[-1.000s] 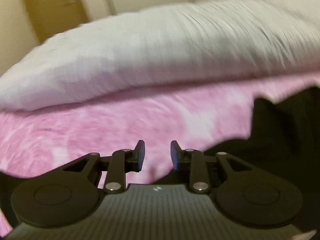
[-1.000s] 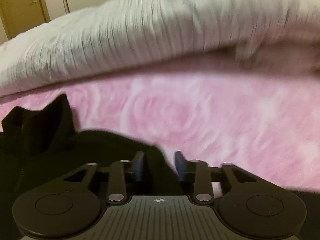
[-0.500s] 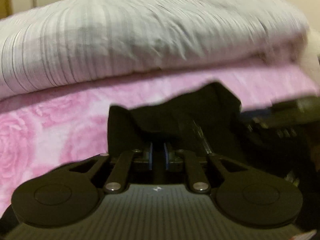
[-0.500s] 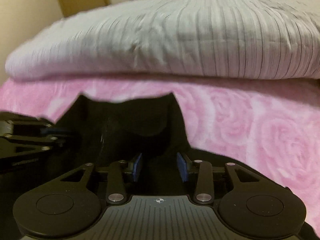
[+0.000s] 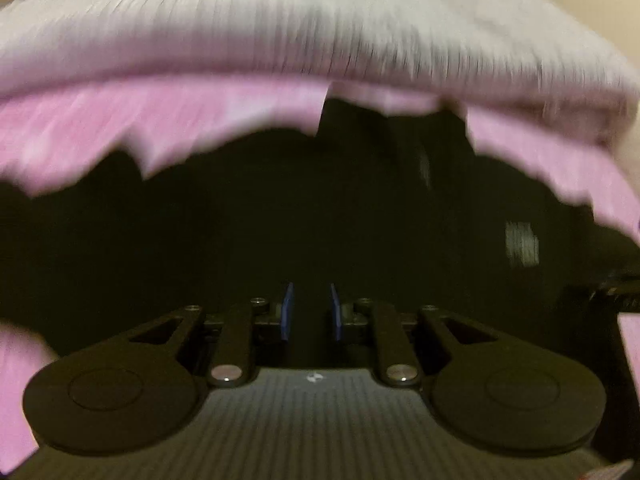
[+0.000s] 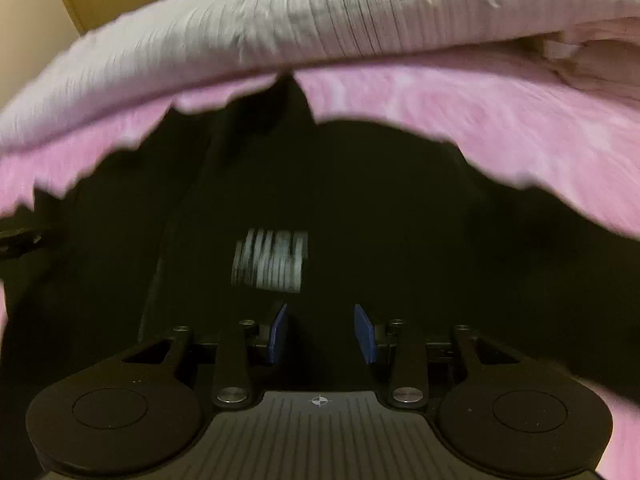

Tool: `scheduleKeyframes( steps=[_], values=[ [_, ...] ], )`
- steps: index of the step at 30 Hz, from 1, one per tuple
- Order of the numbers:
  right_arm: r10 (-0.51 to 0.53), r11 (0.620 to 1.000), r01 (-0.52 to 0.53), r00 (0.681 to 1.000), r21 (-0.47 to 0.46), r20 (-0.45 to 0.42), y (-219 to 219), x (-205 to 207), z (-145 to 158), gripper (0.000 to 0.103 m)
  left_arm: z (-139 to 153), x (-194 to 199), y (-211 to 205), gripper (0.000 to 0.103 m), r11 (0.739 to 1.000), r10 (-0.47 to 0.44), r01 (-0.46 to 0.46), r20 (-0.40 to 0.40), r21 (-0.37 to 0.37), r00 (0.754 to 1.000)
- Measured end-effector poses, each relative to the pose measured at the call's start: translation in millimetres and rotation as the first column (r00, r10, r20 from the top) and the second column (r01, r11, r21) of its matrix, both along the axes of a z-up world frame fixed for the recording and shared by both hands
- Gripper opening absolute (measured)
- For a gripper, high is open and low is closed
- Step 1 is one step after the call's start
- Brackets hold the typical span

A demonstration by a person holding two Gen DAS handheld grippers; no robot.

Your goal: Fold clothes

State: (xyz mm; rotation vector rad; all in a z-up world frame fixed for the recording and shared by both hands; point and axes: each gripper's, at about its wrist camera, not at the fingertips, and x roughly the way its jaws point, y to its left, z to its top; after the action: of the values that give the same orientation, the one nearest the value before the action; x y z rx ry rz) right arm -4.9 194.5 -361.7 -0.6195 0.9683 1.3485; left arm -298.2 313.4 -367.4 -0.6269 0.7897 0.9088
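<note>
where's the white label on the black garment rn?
Right wrist view: the white label sits on the black garment just ahead of the right gripper, slightly left of centre. Left wrist view: far right, blurred.

The black garment (image 5: 280, 216) sprawls across the pink rose-print blanket (image 5: 100, 120), filling most of both wrist views, its far edge jagged with motion blur. A peak of cloth rises toward the grey striped duvet (image 6: 320, 20). 1 white printed label (image 6: 270, 260) shows on the dark fabric, smeared into streaks.
</note>
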Motion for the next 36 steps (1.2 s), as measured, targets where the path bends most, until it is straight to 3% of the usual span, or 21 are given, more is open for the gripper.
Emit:
scheduleKeyframes(
  steps=[2, 5, 8, 11, 14, 17, 20, 23, 26, 31, 34, 35, 36],
  values=[
    [0.033, 0.999, -0.032, 0.999, -0.024, 0.026, -38, -20, 3, 0.039, 13, -32, -11, 0.015, 0.993, 0.114, -0.114, -0.003, 0.002, 0.993],
    [0.020, 0.999, -0.021, 0.999, -0.044, -0.034, -72, -33, 14, 0.039, 31, -81, -26, 0.017, 0.959, 0.282, -0.282, -0.007, 0.005, 0.959],
    [-0.003, 0.997, -0.004, 0.996, -0.075, -0.092, -77, -36, 19, 0.039, 50, -130, -42, 0.027, 0.897, 0.442, -0.442, -0.011, 0.009, 0.897],
    [-0.008, 0.995, 0.003, 0.998, -0.095, -0.055, -69, -52, 19, 0.039, 69, -177, -25, 0.030, 0.845, 0.533, -0.533, 0.023, 0.042, 0.846],
    [-0.015, 0.997, 0.011, 0.999, -0.074, -0.048, -60, -80, 27, 0.039, 73, -226, -4, 0.035, 0.796, 0.602, -0.605, 0.067, 0.031, 0.795],
    [-0.021, 0.998, 0.019, 0.999, -0.052, -0.040, -50, -108, 36, 0.040, 61, -278, 25, 0.038, 0.765, 0.641, -0.644, 0.099, -0.006, 0.761],
    [-0.041, 0.998, 0.039, 0.998, -0.047, -0.052, -41, -142, 42, 0.048, 40, -327, 62, 0.038, 0.729, 0.683, -0.684, 0.130, -0.044, 0.719],
    [-0.049, 0.997, 0.046, 0.998, -0.063, -0.048, -39, -167, 42, 0.049, 28, -366, 102, 0.038, 0.707, 0.706, -0.701, 0.165, -0.096, 0.689],
    [-0.057, 0.995, 0.053, 0.997, -0.080, -0.044, -37, -191, 41, 0.049, 20, -398, 136, 0.039, 0.677, 0.733, -0.729, 0.192, -0.101, 0.653],
    [-0.069, 0.992, 0.065, 0.997, -0.107, -0.037, -33, -232, 40, 0.049, 0, -422, 173, 0.041, 0.637, 0.768, -0.760, 0.196, -0.133, 0.610],
    [-0.076, 0.990, 0.072, 0.997, -0.123, -0.033, -31, -256, 39, 0.049, -17, -426, 187, 0.040, 0.624, 0.779, -0.762, 0.201, -0.171, 0.593],
    [-0.079, 0.989, 0.074, 0.996, -0.128, -0.032, -30, -264, 39, 0.049, -17, -426, 189, 0.039, 0.631, 0.772, -0.759, 0.225, -0.160, 0.595],
    [-0.081, 0.988, 0.077, 0.996, -0.134, -0.030, -29, -272, 38, 0.049, -18, -425, 190, 0.027, 0.638, 0.764, -0.755, 0.250, -0.149, 0.596]
  ],
)
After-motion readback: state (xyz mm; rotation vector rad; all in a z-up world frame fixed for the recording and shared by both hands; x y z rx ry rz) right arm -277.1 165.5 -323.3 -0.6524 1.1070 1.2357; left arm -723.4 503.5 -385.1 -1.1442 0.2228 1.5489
